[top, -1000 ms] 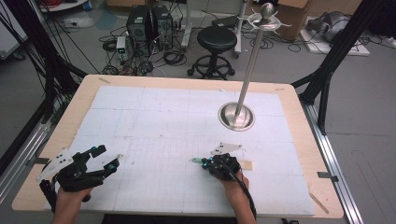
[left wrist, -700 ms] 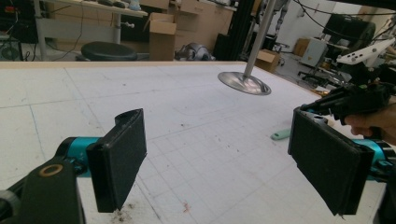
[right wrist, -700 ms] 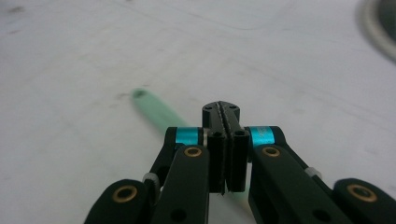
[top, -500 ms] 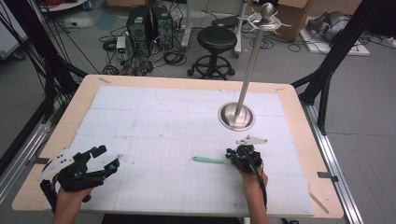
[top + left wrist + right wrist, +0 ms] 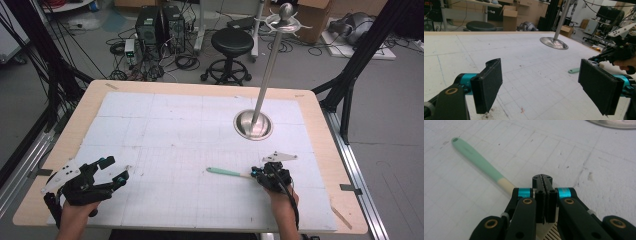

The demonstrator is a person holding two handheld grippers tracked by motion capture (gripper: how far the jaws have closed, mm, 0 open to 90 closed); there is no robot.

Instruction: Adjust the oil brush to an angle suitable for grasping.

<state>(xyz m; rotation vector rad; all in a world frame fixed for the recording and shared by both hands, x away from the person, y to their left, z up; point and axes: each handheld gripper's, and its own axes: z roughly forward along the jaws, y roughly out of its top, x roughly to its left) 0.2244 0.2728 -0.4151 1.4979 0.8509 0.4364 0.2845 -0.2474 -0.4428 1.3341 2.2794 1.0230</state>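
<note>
The green-handled spatula [image 5: 477, 161] lies under the right gripper's [image 5: 542, 180] closed jaws.

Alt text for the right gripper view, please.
The right hand-held gripper has its black jaws pressed shut over the cream, slotted end of a kitchen tool. The tool's mint-green handle stretches away to the upper left across the white gridded table. A metal stand base peeks in at the top right.

Between my left tool [image 5: 116, 169] and right tool [image 5: 256, 173] the tabletop [image 5: 165, 130] lies open, crossed near the right by the green-handled utensil [image 5: 223, 172]. Beyond it, the metal pole [image 5: 266, 72] on its round base [image 5: 253, 125] blocks the far right.
</note>
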